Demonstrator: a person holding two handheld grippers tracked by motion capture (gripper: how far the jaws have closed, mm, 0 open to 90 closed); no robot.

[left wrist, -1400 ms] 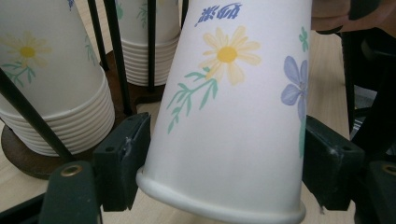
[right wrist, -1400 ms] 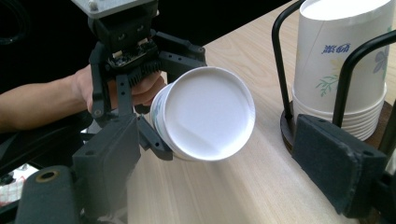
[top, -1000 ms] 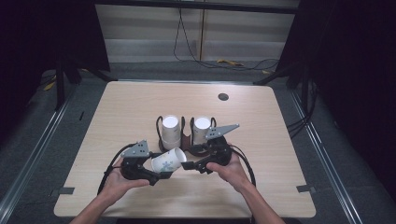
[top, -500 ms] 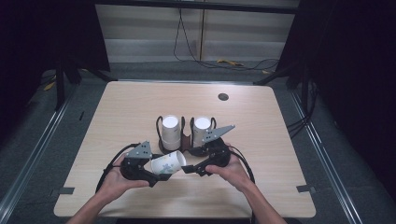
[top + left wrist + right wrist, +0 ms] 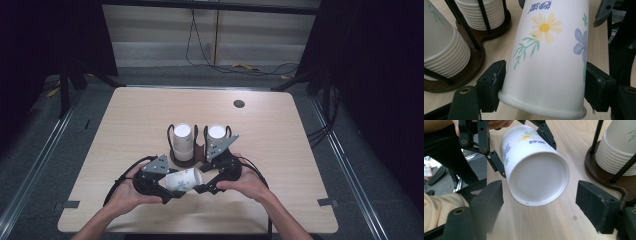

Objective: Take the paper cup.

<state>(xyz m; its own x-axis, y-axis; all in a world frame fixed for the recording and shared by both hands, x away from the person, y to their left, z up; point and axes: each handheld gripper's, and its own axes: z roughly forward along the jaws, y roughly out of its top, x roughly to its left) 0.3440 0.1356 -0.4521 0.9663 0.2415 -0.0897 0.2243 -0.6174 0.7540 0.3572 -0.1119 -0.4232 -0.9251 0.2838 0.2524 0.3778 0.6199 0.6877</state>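
Note:
A white paper cup (image 5: pixel 182 180) printed with flowers lies on its side just above the table. My left gripper (image 5: pixel 172 189) is shut on the cup (image 5: pixel 549 62) near its rim, with a pad (image 5: pixel 491 85) pressed to each side. My right gripper (image 5: pixel 201 188) faces the cup's base (image 5: pixel 537 178). Its jaws have just been closing, and the base sits between the pads (image 5: pixel 596 205) without touching them. Behind the grippers, a brown wooden holder (image 5: pixel 189 158) with black wire posts carries two stacks of cups (image 5: pixel 182 136) (image 5: pixel 216 134).
The light wooden table (image 5: pixel 125 125) has a round black grommet (image 5: pixel 239 103) at the back right. In the right gripper view the holder and one stack (image 5: pixel 619 150) stand close on the right. Dark floor and rails surround the table.

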